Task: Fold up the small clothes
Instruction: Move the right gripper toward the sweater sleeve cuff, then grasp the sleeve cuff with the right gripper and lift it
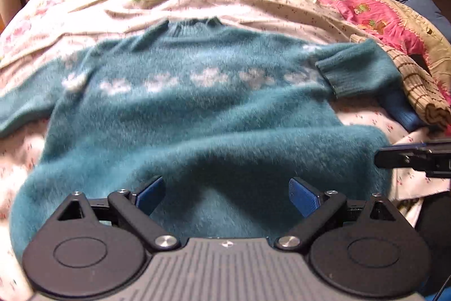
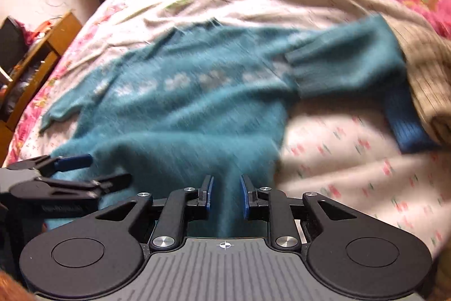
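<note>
Opening step of the fold, by the look of it: picking up the hem of a teal sweater (image 1: 214, 114). Spread front-up on the bed (image 1: 197, 4), collar (image 1: 194, 24) far ahead of both sets of jaws, hem right at them.

Right gripper (image 2: 226, 182): jaws narrow, pinching a raised ridge of the fluffy hem knit between the blue pads.

Left gripper (image 1: 225, 184): jaws spread wide, hem fabric lying between and beneath them, pads not pressing on it. No grip there yet. Visible from the right wrist too, off to the left of the right jaws, fingers apart over the hem edge.

One sleeve (image 1: 352, 69) doubled inward, cuff resting on the chest, ahead and to the right of the left jaws. Other sleeve (image 1: 17, 109) out flat, ahead and far to the left of them. Past the folded sleeve, a checked cloth (image 1: 417, 83) and a pink quilt (image 1: 366, 7); touching the sleeve's bend or just beside it, cannot tell through the blur.

Next, probably: close the left jaws on the hem level with the right pinch, then lift both corners together and carry them forward toward the collar. Calls for matched height and pace, or else a skewed fold. Perhaps worth tucking in the outstretched sleeve first. Thick, fuzzy knit, likely to slip from a shallow bite, so a deeper pinch advisable before lifting further.
</note>
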